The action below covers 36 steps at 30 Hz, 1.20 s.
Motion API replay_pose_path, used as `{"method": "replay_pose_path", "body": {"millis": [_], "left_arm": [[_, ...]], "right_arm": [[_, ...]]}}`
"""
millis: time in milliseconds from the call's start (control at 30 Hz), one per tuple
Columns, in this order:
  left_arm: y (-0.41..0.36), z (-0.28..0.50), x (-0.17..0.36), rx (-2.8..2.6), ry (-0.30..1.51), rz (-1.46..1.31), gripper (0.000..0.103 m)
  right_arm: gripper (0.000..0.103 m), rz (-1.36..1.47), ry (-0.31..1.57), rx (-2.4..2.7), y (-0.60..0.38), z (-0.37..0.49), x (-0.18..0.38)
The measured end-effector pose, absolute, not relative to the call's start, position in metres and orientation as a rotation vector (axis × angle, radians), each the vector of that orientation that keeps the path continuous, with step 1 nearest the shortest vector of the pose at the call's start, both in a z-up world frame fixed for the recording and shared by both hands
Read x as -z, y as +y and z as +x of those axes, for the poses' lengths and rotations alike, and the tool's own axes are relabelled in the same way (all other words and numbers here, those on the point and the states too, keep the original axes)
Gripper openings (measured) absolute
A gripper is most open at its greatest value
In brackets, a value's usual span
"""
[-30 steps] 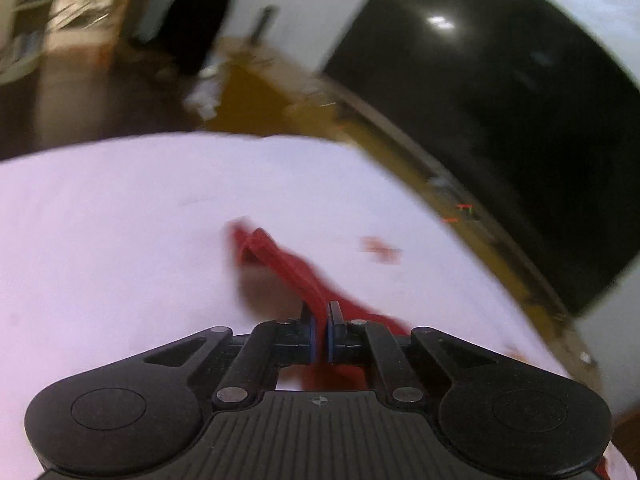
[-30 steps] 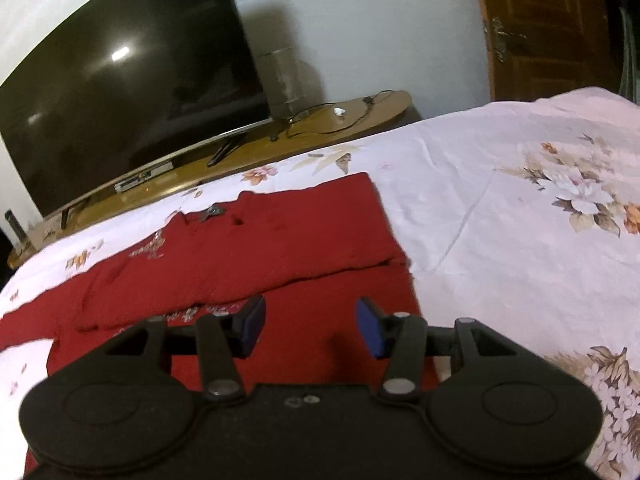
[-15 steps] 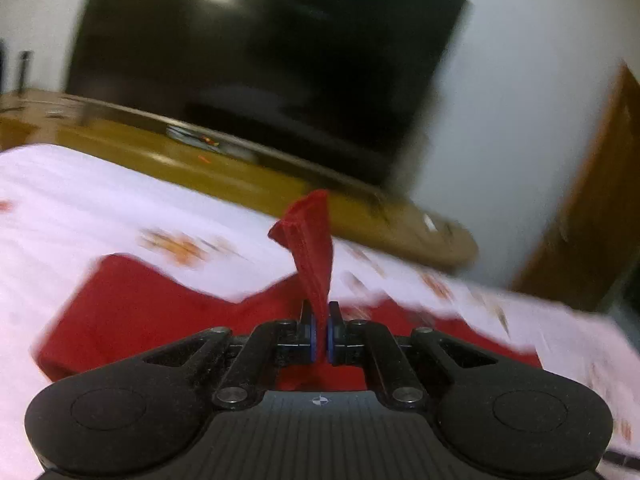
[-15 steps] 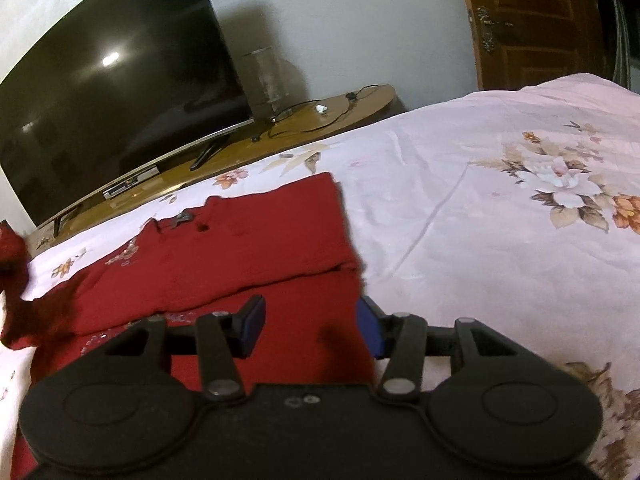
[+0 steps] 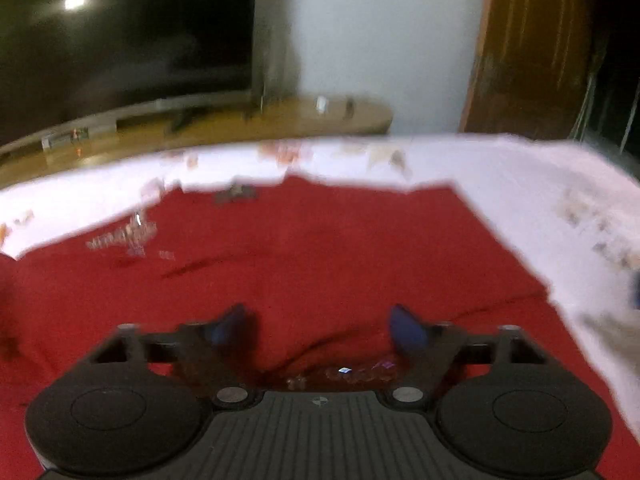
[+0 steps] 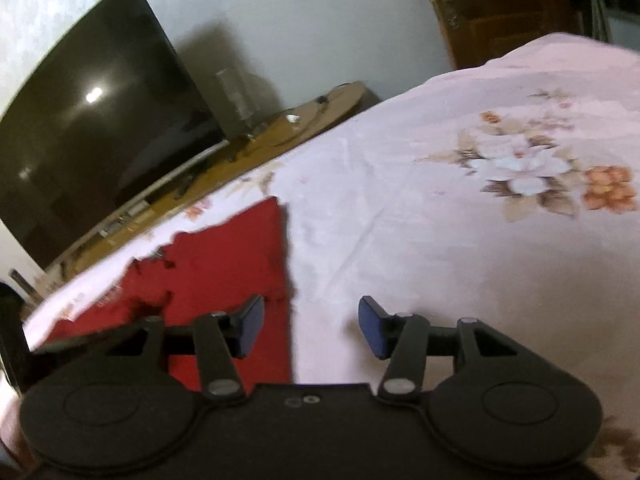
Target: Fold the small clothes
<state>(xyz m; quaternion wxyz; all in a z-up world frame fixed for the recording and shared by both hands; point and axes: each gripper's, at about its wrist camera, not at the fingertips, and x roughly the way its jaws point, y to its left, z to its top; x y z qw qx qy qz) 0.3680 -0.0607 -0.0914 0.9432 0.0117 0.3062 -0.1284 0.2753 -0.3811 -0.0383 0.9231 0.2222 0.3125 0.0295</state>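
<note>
A red garment [image 5: 304, 256] with small sequin trim lies spread on the floral bed sheet [image 5: 532, 184]. In the left wrist view my left gripper [image 5: 320, 326] hovers over its middle, jaws opening, blue pads apart with only flat red cloth below them, nothing pinched. In the right wrist view the red garment [image 6: 224, 256] fills the lower left, its right edge running down under the gripper. My right gripper [image 6: 308, 326] stands open and opening slightly, its left pad over the garment's edge and its right pad over bare sheet.
A wooden TV stand [image 5: 224, 128] with a dark television [image 5: 120, 40] runs along the bed's far edge. A wooden door [image 5: 532, 48] stands at the right. The flowered bed sheet [image 6: 480, 200] stretches to the right of the garment.
My left gripper carried a pinched end of the red garment across over the rest of it, then let go and opened. My right gripper slid right, to the garment's right edge.
</note>
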Motion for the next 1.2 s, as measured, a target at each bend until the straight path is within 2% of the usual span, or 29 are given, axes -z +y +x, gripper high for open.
{"method": "replay_pose_path", "body": {"millis": [167, 233, 267, 433, 633, 800, 867, 933, 967, 1000, 1200], "left_arm": [[0.001, 0.327, 0.076, 0.126, 0.579, -0.072, 0.079], [0.042, 0.302, 0.078, -0.002, 0.572, -0.093, 0.069], [0.057, 0.295, 0.082, -0.049, 0.578, -0.105, 0.067], [0.134, 0.271, 0.103, -0.195, 0.661, -0.179, 0.067], [0.156, 0.271, 0.116, -0.178, 0.688, -0.208, 0.067], [0.158, 0.299, 0.130, -0.151, 0.695, -0.196, 0.067], [0.157, 0.305, 0.131, -0.141, 0.696, -0.187, 0.067], [0.158, 0.312, 0.132, -0.128, 0.696, -0.190, 0.067], [0.159, 0.314, 0.131, -0.120, 0.695, -0.190, 0.067], [0.159, 0.315, 0.132, -0.113, 0.694, -0.184, 0.065], [0.159, 0.322, 0.131, -0.090, 0.700, -0.139, 0.055]], "right_arm": [[0.054, 0.554, 0.646, -0.222, -0.345, 0.306, 0.038], [0.054, 0.587, 0.664, -0.294, -0.323, 0.320, 0.040], [0.054, 0.605, 0.676, -0.335, -0.310, 0.327, 0.043], [0.050, 0.629, 0.728, -0.407, -0.260, 0.357, 0.061], [0.044, 0.698, 0.851, -0.376, -0.230, 0.378, 0.092], [0.042, 0.787, 0.824, -0.364, -0.223, 0.380, 0.101], [0.035, 0.820, 0.824, -0.356, -0.222, 0.384, 0.103], [0.020, 0.820, 0.838, -0.353, -0.218, 0.387, 0.104], [0.017, 0.807, 0.843, -0.351, -0.216, 0.388, 0.103], [0.008, 0.784, 0.844, -0.348, -0.214, 0.388, 0.101], [0.006, 0.554, 0.691, -0.316, -0.223, 0.379, 0.056]]}}
